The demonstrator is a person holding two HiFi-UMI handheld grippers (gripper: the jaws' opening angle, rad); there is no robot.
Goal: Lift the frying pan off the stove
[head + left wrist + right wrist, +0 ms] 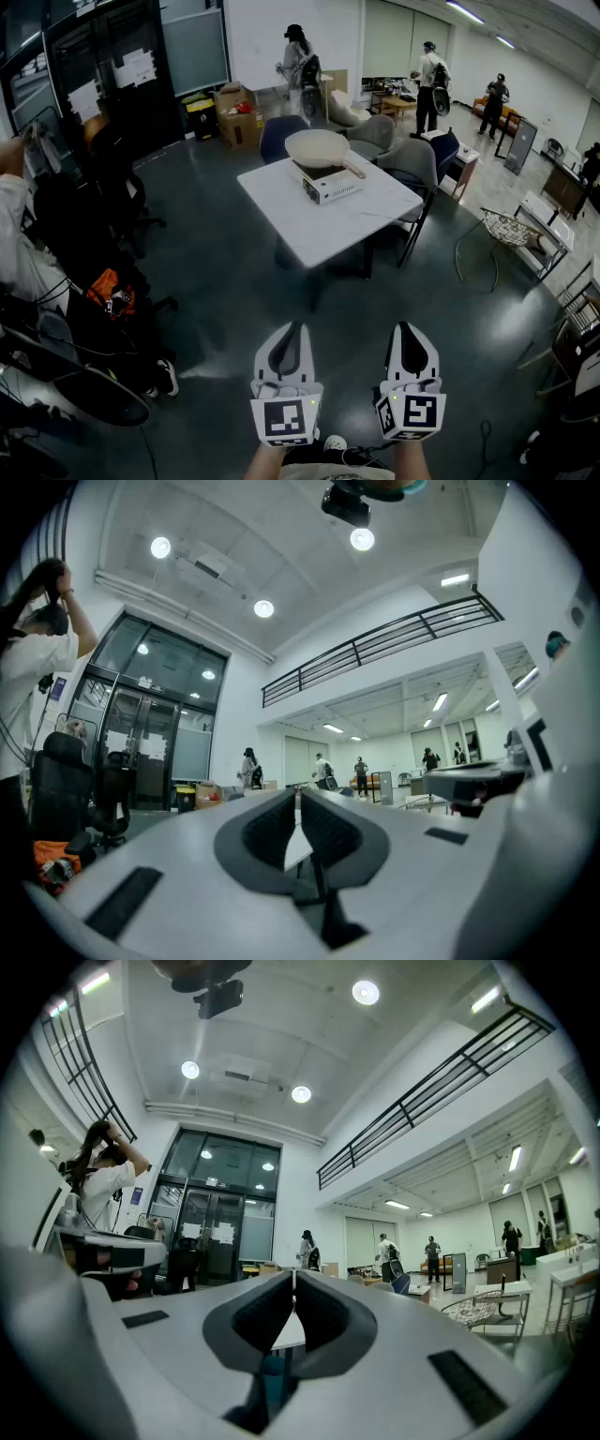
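A pale cream frying pan [320, 148] sits on a small white portable stove [328, 183] on a white table [361, 221] in the middle of the room, its handle pointing right. Both grippers are held level near the bottom of the head view, well short of the table. My left gripper [298, 327] is shut with nothing in it, and my right gripper [405, 327] is shut and empty too. In the left gripper view the left gripper [298, 793] has its tips pressed together; the right gripper [294, 1273] looks the same in its own view. A sliver of table shows behind each.
Grey and blue chairs [412, 167] ring the table's far side. Black office chairs and bags [108, 291] crowd the left. A wire basket chair [509, 228] stands at the right. Several people stand far back [431, 75]. Cardboard boxes [239, 122] sit by the back wall.
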